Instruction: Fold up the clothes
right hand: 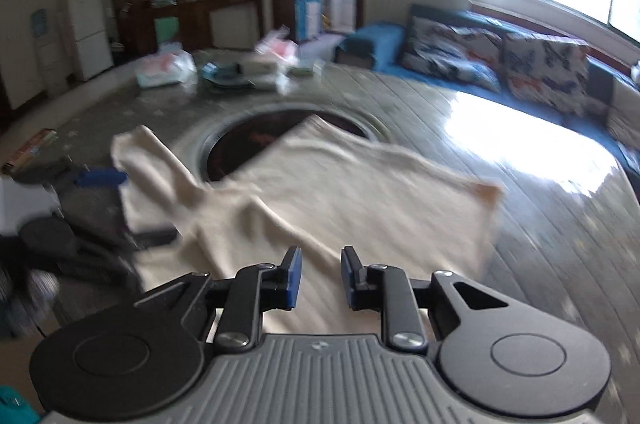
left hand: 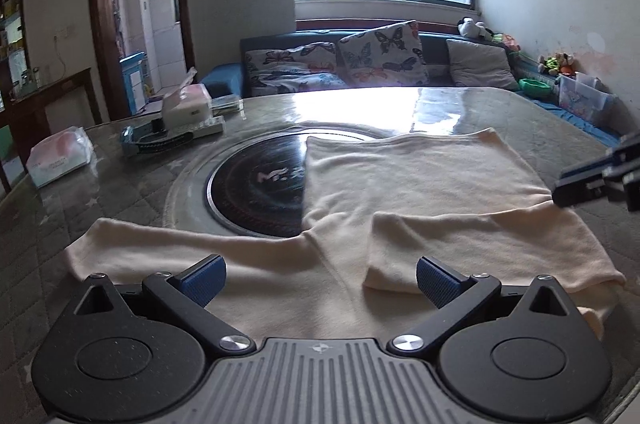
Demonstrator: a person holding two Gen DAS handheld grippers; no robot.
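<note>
A living room with a sofa under a bright window; in front, a round table (left hand: 460, 104) with a dark hob (left hand: 260, 188) set in its centre. The cream garment (left hand: 420, 176) lies flat, its far edge over the hob's right half. One sleeve is already folded in, on the side away from the hob; the other sleeve lies spread out below the hob. The left gripper (left hand: 320, 276) hovers over the near hem, jaws wide apart, empty. The right gripper (right hand: 320, 276) has jaws slightly apart, nothing between them. Judgement: folding is at an early stage; the second sleeve and the body folds remain.
</note>
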